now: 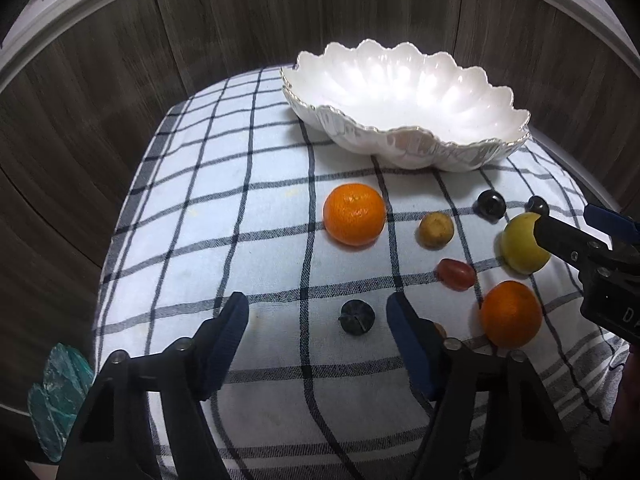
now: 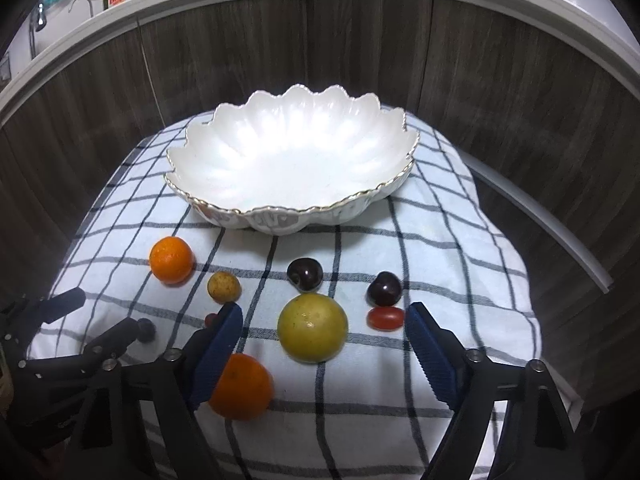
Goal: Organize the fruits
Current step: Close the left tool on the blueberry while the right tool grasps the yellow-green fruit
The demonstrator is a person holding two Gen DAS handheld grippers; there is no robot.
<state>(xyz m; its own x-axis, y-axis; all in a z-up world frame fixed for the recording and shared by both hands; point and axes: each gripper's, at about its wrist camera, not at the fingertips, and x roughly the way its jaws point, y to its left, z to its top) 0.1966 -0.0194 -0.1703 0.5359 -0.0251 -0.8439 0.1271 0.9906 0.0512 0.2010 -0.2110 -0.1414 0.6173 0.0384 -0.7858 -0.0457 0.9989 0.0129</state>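
White scalloped bowl (image 2: pixel 292 160) lies long-axis crosswise — both grippers' fingers (image 2: pixel 228 332) open, holding nothing.

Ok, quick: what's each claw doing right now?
Left claw: open, empty, dark fruit between its fingers.
Right claw: open, empty, yellow-green fruit between its fingers.

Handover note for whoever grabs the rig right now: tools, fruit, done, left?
Left tool: open, nothing held, a small dark fruit ahead between its fingers.
Right tool: open, straddling the yellow-green fruit, pads not touching.
Fruit: two oranges, small tan fruit, two dark cherries and red grape tomatoes all lie on the checked cloth.
Done: nothing; white scalloped bowl is empty.
Left: every fruit.
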